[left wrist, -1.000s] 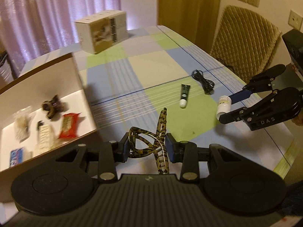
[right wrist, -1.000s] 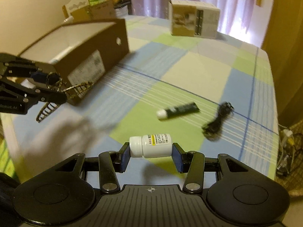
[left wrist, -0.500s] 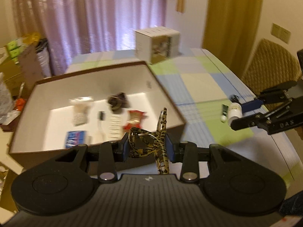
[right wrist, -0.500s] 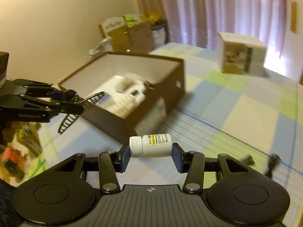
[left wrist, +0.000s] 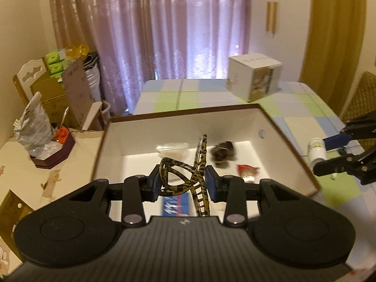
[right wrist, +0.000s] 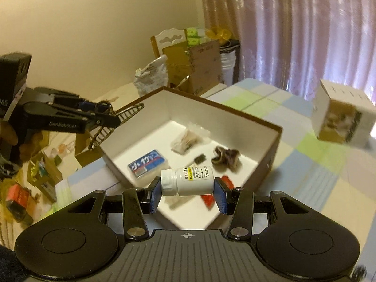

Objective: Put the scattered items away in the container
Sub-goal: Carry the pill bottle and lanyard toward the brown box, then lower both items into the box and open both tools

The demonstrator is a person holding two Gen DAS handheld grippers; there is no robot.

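Both our grippers have swung over the box [right wrist: 258,119]: left gripper [left wrist: 183,183] clamps the hair claw [left wrist: 188,178], right gripper [right wrist: 187,191] clamps the pill bottle [right wrist: 188,179], ready to drop.

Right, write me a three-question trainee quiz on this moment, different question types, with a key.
1. True or false: the left tongs are shut on a white pill bottle.
2. Multiple choice: the item held by the right tongs is
A. a patterned hair claw clip
B. a white pill bottle
C. a blue packet
3. Fill in: inside the open box, the blue packet, the red wrapper and the dark hair tie all lie on its white ____.

Key
1. False; they hold the patterned hair claw clip.
2. B, the white pill bottle.
3. floor
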